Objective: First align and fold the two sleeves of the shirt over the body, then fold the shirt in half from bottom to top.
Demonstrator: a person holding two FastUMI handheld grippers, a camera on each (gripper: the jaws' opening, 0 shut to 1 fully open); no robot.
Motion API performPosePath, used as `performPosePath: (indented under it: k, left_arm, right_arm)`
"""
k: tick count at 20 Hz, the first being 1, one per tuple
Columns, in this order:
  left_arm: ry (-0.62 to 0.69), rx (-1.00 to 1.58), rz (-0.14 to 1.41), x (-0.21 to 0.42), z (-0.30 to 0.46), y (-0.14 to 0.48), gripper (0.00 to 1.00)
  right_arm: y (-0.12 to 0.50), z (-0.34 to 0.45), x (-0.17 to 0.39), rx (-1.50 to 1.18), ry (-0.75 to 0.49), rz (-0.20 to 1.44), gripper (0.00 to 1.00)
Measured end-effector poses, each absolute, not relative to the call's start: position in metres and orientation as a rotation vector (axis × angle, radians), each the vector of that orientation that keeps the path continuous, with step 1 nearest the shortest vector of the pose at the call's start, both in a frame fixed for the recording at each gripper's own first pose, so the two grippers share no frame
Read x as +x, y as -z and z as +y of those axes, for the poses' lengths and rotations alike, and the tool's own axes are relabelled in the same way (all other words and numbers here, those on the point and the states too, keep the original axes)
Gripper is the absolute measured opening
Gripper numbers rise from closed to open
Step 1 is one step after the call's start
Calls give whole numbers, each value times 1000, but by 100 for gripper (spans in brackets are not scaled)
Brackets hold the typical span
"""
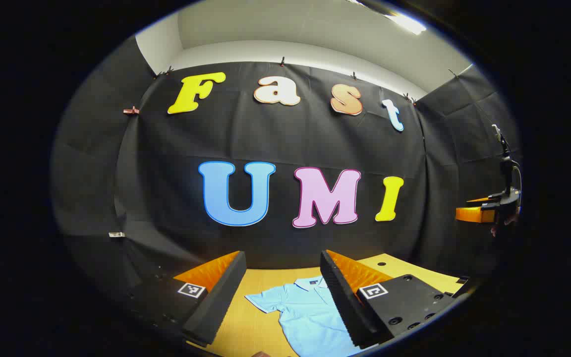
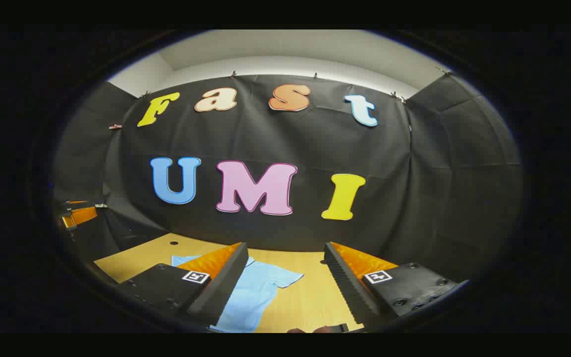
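Your light blue short-sleeved shirt (image 1: 310, 312) lies flat and unfolded on the wooden table (image 1: 258, 282), collar toward the booth's far wall. You can see both sleeves spread out to the sides: one in the left gripper view, the other (image 2: 283, 275) in the right gripper view.

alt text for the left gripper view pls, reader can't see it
A light blue shirt lies flat on a wooden table, collar toward the black cloth wall, one short sleeve spread out. The left gripper hangs open above it, holding nothing.
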State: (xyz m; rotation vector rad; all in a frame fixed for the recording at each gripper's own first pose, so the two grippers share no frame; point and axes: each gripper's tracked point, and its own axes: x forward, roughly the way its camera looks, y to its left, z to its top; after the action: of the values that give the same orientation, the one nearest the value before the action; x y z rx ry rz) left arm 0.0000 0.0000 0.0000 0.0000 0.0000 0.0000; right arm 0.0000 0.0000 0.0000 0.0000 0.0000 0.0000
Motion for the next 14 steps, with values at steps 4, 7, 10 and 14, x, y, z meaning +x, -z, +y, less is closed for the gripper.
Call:
performPosePath:
  k: [4,7,10,14]
  left_arm:
    - [-29,0,-12,-1,9,-7,97]
    - [-31,-16,-11,-3,12,-9,97]
    - [-44,-39,-20,-3,18,-11,97]
    - [-64,-60,-33,-1,27,-13,97]
  right_arm:
    - [-3,14,1,9,-12,-3,97]
    - [-7,22,1,-12,-18,-11,97]
    - [-11,27,0,-29,-19,-17,97]
    - [-16,30,3,-39,-17,-17,97]
